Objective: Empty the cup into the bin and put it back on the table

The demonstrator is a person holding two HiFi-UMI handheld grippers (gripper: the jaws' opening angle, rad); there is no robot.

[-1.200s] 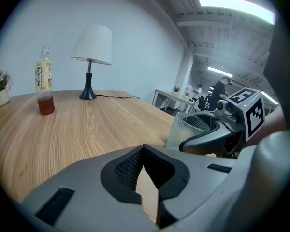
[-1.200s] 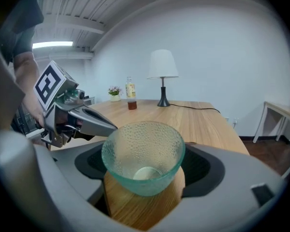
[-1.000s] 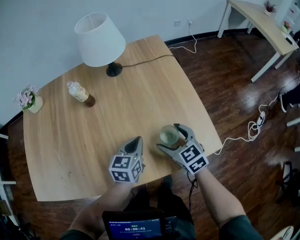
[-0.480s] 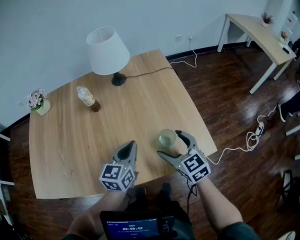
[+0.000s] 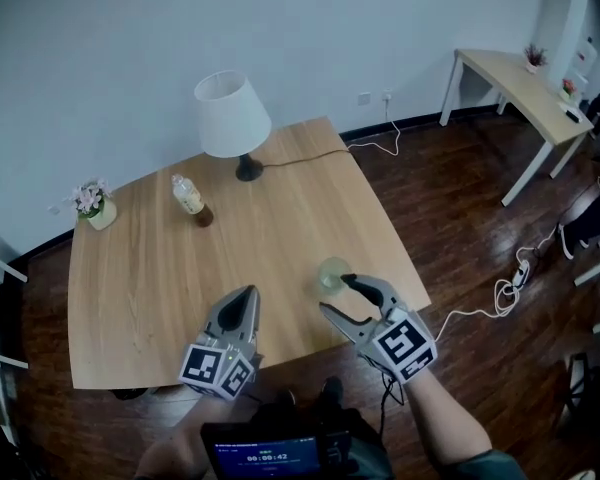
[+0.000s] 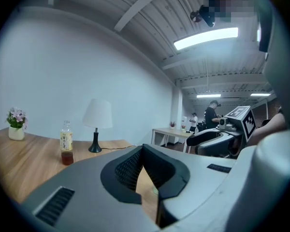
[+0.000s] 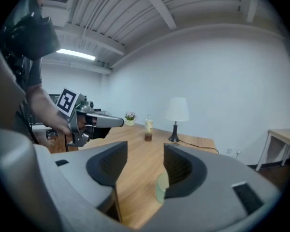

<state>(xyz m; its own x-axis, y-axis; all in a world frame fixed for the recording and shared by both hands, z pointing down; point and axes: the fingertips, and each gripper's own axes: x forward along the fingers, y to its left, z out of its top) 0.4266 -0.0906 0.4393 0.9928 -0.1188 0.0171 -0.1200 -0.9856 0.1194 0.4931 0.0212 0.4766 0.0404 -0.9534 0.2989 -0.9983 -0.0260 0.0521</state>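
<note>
Wooden table (image 5: 280,208) bears cup (image 5: 332,272) (lamp (image 5: 232,115) behind); right tool (image 5: 334,294), empty, half-open and just closing; left tool (image 5: 248,294) clenched.

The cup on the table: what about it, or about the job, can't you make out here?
Cup's contents: the cup is too small in the head view; in the right gripper view a jaw of the right gripper covers most of it. Those jaws have just been closing and stand apart, off the cup.
The bin: in no view.
The bottle: label too small everywhere.
</note>
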